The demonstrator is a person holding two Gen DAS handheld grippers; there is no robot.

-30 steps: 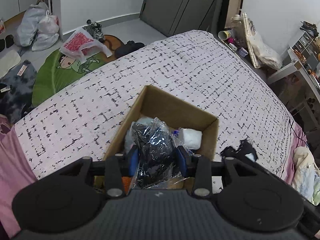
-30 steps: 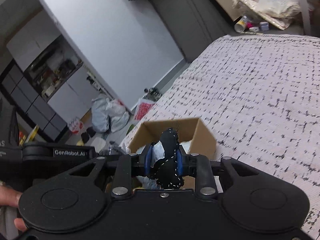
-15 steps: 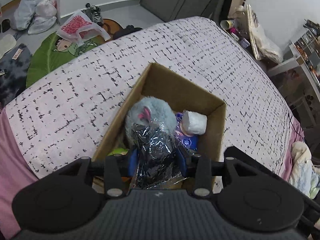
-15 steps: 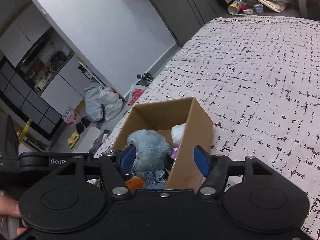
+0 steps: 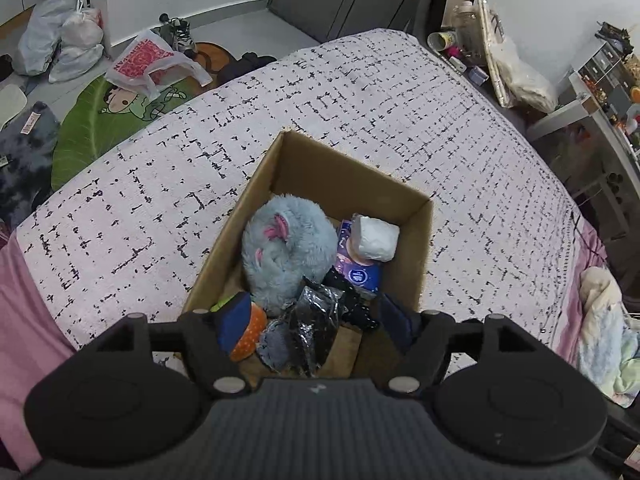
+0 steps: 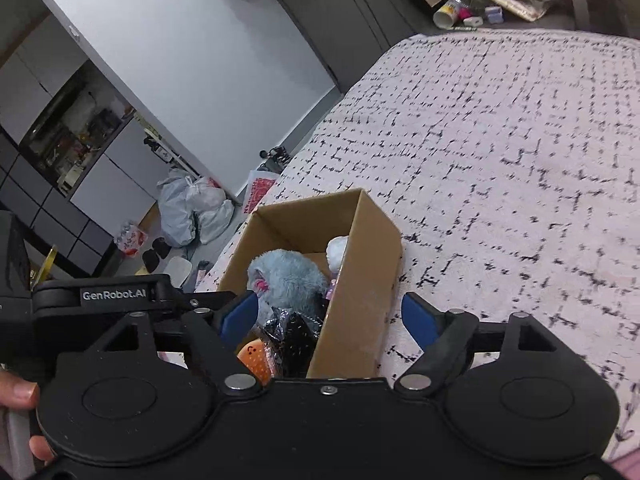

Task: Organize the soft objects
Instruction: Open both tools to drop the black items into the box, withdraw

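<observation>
Soft things packed in box (image 5: 424, 240) on bed (image 5: 160, 208): grey plush (image 5: 288, 248), white pack (image 5: 374, 236) on blue tissue pack (image 5: 360, 276), orange toy (image 5: 250, 340), black wrapped bundle (image 5: 320, 320) and dotted black cloth (image 5: 354, 304) at near end. Heaped near end likely because dropped in from this side. Left gripper (image 5: 316, 326) spread wide over box, holding nothing. Right gripper (image 6: 330, 316) also spread wide and empty, straddling box wall. Left view looks straight down, showing tissue pack and cloth; right view hides those behind wall, yet shows the thumb (image 6: 18, 392) on the handle.
</observation>
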